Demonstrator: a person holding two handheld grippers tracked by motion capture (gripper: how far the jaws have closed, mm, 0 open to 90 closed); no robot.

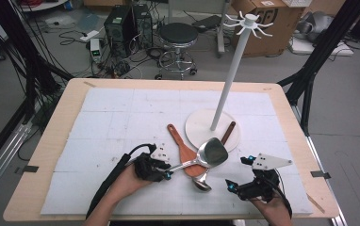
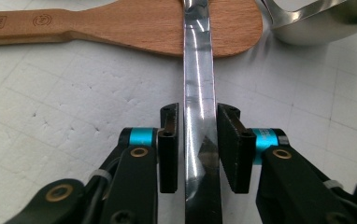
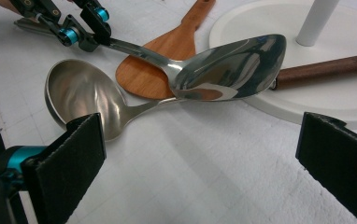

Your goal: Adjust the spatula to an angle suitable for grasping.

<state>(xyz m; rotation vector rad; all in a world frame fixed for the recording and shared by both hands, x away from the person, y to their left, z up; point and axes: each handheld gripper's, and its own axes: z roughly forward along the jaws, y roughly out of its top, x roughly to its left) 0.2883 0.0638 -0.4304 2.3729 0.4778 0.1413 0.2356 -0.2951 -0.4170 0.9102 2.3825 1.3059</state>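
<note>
left gripper: jaws seemingly closed on a handle | right gripper: jaws wide apart, low over table

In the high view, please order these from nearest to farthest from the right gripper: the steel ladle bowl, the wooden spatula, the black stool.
1. Round steel ladle bowl, just left of the right gripper.
2. Flat wooden spatula, farther left, mid-table.
3. Black round stool, on the floor beyond the table.

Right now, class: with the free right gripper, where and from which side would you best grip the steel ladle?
Probably the ladle neck just behind its bowl, from above. The bowl is too wide and rounded, and the big spoon in the left gripper overlies the rest. The right gripper stands open nearby.
</note>
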